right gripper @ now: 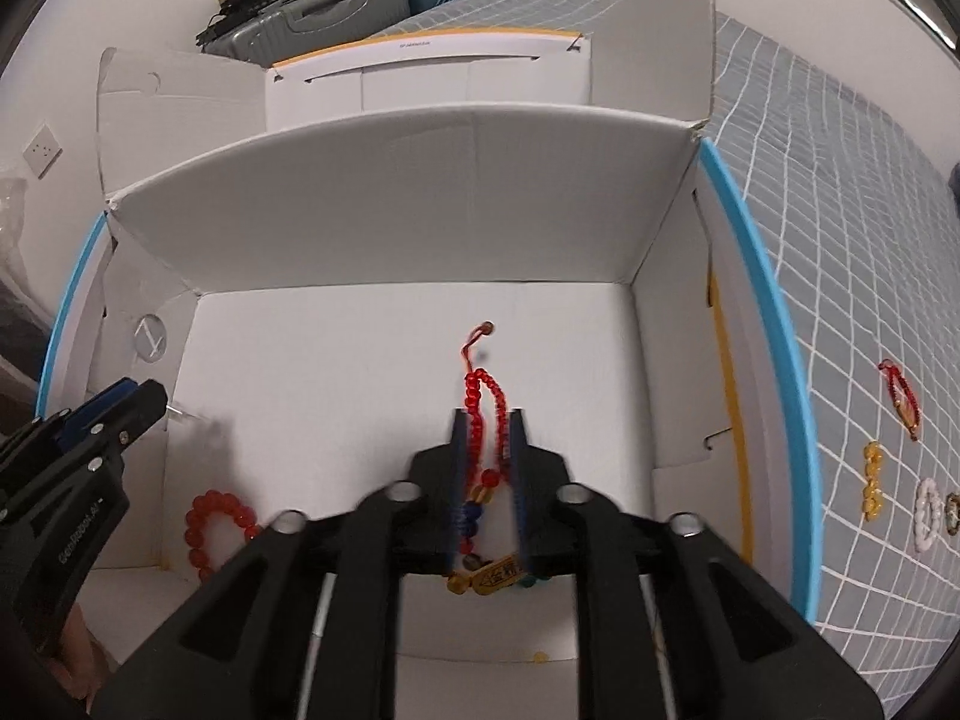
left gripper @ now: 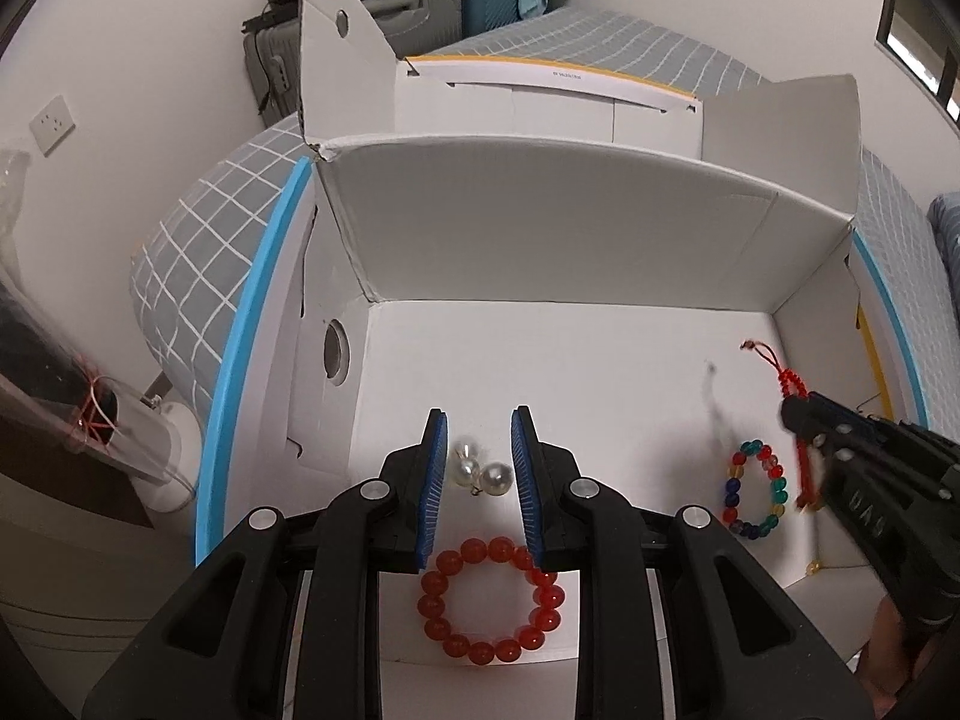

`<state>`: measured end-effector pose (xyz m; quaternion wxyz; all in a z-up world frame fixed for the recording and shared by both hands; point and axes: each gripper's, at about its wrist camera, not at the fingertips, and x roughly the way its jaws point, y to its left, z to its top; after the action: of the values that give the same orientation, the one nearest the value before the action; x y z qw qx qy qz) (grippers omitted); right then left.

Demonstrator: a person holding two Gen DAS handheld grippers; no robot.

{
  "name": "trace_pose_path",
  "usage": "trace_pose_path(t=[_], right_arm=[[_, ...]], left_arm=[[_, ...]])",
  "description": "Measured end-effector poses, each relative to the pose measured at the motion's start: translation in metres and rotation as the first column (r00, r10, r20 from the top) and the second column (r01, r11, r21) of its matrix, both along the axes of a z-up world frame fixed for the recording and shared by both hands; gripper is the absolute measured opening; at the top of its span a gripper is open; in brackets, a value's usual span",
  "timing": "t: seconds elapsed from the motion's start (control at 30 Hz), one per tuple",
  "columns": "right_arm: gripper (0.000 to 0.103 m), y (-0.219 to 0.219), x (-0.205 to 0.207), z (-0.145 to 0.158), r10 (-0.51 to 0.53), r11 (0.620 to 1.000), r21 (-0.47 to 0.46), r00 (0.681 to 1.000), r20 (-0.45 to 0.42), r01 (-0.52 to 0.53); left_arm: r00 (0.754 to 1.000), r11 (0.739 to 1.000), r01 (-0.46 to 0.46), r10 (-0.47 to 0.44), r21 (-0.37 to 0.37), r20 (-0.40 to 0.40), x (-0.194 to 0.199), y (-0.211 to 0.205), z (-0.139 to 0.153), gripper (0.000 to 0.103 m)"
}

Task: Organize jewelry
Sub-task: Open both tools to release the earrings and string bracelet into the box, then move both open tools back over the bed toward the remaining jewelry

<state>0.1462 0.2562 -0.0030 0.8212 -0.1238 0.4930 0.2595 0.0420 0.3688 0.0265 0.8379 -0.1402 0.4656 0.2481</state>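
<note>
An open white cardboard box (left gripper: 540, 252) lies on the bed. In it lie a red bead bracelet (left gripper: 489, 600), two pearl earrings (left gripper: 480, 474) and a multicoloured bead bracelet (left gripper: 755, 489). My left gripper (left gripper: 480, 426) is open and empty, with the pearls between its fingers. My right gripper (right gripper: 487, 420) holds a red knotted cord charm (right gripper: 480, 396) with a gold tag (right gripper: 498, 577) over the box floor; it also shows in the left wrist view (left gripper: 798, 414). The red bracelet (right gripper: 210, 519) and the left gripper (right gripper: 144, 399) show in the right wrist view.
Several more pieces lie on the grey checked bedspread (right gripper: 840, 240) right of the box: a red cord bracelet (right gripper: 900, 396), a yellow bead piece (right gripper: 872, 477) and a white bead ring (right gripper: 929, 513). Suitcases (right gripper: 312, 6) stand behind. The box flaps (right gripper: 678, 30) stand upright.
</note>
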Motion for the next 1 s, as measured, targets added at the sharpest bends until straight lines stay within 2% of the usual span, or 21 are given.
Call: trace_pose_path(t=[0.07,0.13,0.2,0.33,0.43,0.73,1.0], right_arm=[[0.033,0.002,-0.003,0.002,0.007,1.000,0.005,1.000,0.014,-0.008],[0.047,0.001,-0.005,0.006,0.008,1.000,0.014,1.000,0.028,-0.009],[0.055,0.001,-0.007,0.010,0.011,1.000,0.027,0.999,0.039,-0.012],[0.074,-0.002,-0.011,0.020,-0.003,0.999,0.053,0.998,0.069,0.000],[0.081,-0.004,-0.015,0.028,-0.009,0.998,0.065,0.995,0.102,0.003],[0.095,-0.017,-0.020,0.042,-0.039,0.994,0.106,0.988,0.146,0.023],[0.095,-0.048,-0.023,0.060,-0.079,0.990,0.131,0.980,0.185,0.056]], left_arm=[[1.000,1.000,-0.001,0.001,0.002,0.000,0.000,0.001,0.001,0.029],[1.000,1.000,-0.008,0.008,0.014,0.006,-0.002,0.001,0.003,0.056],[1.000,0.999,-0.018,0.018,0.047,0.016,-0.005,-0.001,0.007,0.067],[0.998,0.998,-0.027,0.024,0.063,0.050,-0.012,-0.001,0.017,0.089],[0.998,0.996,-0.032,0.027,0.078,0.059,-0.015,0.000,0.020,0.092],[0.996,0.995,-0.038,0.031,0.088,0.082,-0.020,-0.001,0.028,0.097],[0.992,0.996,-0.004,-0.007,0.089,0.128,-0.018,-0.025,0.045,0.097]])
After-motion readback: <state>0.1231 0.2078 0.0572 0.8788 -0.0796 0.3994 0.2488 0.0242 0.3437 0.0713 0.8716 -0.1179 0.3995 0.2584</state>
